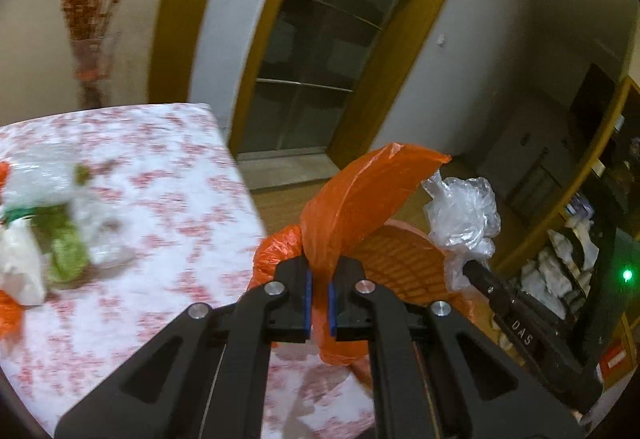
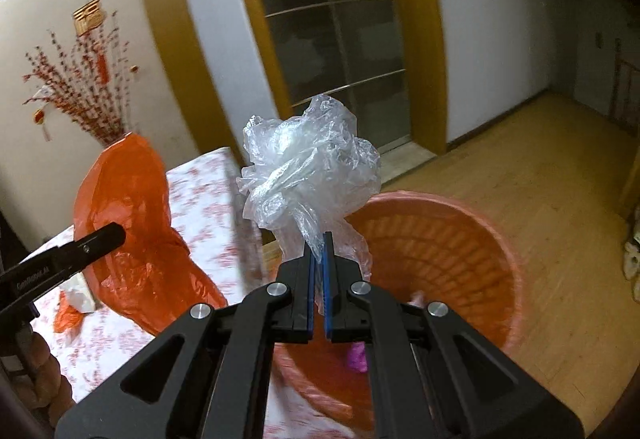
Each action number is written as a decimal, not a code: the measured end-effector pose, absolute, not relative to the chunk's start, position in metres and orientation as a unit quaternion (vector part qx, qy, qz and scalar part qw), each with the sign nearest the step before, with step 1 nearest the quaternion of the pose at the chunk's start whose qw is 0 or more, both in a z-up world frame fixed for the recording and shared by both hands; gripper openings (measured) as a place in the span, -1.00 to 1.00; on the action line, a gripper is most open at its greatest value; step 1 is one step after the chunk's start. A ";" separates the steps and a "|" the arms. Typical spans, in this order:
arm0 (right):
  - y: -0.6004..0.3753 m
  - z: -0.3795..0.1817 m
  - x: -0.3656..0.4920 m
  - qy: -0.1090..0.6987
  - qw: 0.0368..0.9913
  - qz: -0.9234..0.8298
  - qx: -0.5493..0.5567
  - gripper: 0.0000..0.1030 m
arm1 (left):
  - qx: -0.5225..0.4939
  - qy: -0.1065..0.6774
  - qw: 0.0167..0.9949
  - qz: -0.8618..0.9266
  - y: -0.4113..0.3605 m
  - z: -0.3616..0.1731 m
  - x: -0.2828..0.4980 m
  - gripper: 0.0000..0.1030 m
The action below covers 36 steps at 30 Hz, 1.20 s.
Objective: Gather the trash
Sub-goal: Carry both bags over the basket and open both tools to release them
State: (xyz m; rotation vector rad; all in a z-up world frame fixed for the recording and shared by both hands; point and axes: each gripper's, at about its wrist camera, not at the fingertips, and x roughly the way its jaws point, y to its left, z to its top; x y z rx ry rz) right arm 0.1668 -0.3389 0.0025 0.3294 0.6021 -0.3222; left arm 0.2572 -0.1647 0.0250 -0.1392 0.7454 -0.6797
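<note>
My left gripper [image 1: 320, 271] is shut on an orange plastic bag [image 1: 360, 199], which rises from between the blue pads at the table's right edge. The same orange plastic bag [image 2: 132, 223] hangs at the left in the right wrist view, pinched by the left gripper [image 2: 116, 233]. My right gripper [image 2: 319, 245] is shut on a crumpled clear plastic bag [image 2: 308, 167], held above the near rim of an orange basket bin [image 2: 460, 239] on the floor. The clear plastic bag [image 1: 460, 215] and the right gripper [image 1: 472, 267] also show at the right in the left wrist view, over the basket bin [image 1: 404, 259].
A table with a red-and-white cloth [image 1: 140, 239] carries more scraps [image 1: 60, 231]: clear plastic, green bits, white paper. Something pink [image 2: 358, 355] lies inside the bin. A wood-framed glass door [image 2: 332, 39] stands behind. Wooden floor [image 2: 540, 179] stretches to the right.
</note>
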 end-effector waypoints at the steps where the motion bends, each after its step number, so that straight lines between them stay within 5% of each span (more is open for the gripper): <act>1: -0.342 0.002 0.164 0.293 0.928 -0.162 0.162 -0.95 | -0.065 0.358 0.871 -0.332 -0.173 0.024 0.257 -0.86; 36: -0.407 -0.035 0.137 0.303 0.898 -0.226 0.225 -0.95 | -0.008 0.409 0.815 -0.411 -0.303 -0.027 0.257 -0.86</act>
